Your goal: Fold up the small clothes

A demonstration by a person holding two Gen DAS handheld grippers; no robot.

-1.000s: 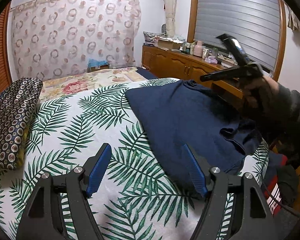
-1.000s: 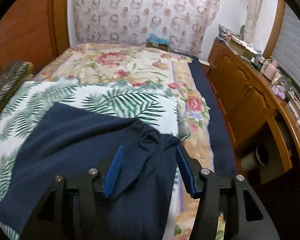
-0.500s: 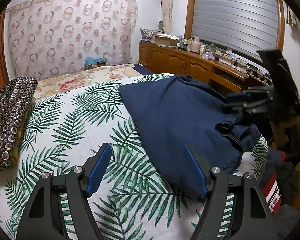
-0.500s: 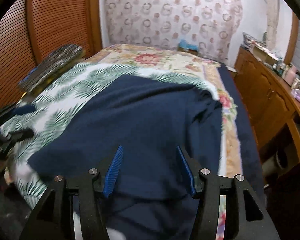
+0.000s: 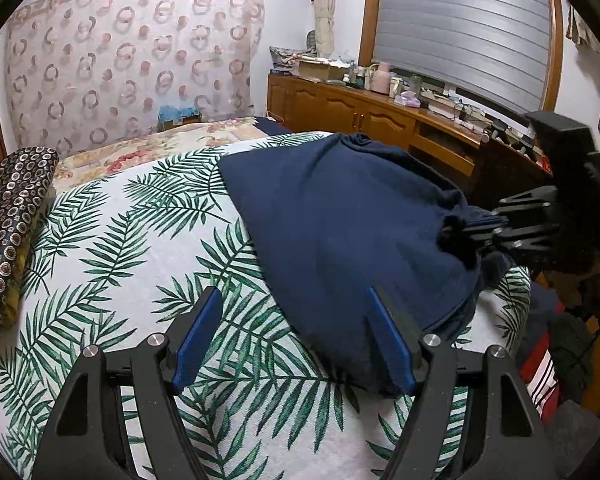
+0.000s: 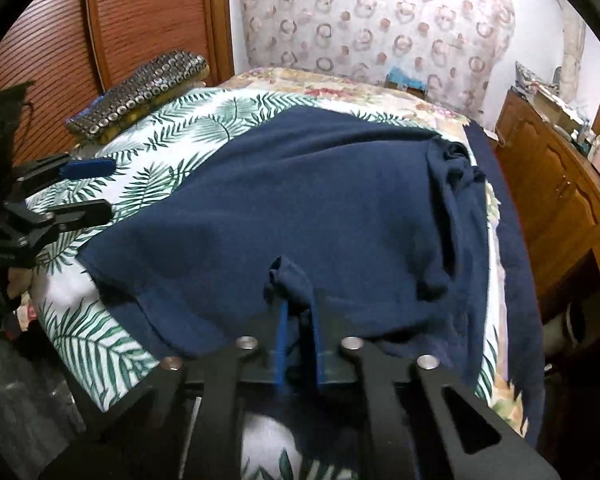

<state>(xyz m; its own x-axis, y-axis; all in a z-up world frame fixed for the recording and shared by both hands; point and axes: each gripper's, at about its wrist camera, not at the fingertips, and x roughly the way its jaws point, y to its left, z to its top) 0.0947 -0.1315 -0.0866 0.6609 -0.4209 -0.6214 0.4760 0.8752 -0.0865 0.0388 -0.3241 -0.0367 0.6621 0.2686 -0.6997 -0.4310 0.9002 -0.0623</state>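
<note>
Two claws, one garment: navy shirt [image 5: 340, 232] lies spread on the palm-print bed [image 5: 112, 272], center-right of the left wrist view. Right claw [image 6: 296, 312] is clamped on a pinch of shirt edge, low center of its own view. Left claw [image 5: 296, 332] gapes wide, holding nothing, its right finger just over the near hem. To fold well, I'd say: left claw should bite the hem corner w/ both layers, then lift both sides level & carry across together so fabric lands flat, no bunching at the crumpled far sleeve [image 6: 456, 160].
</note>
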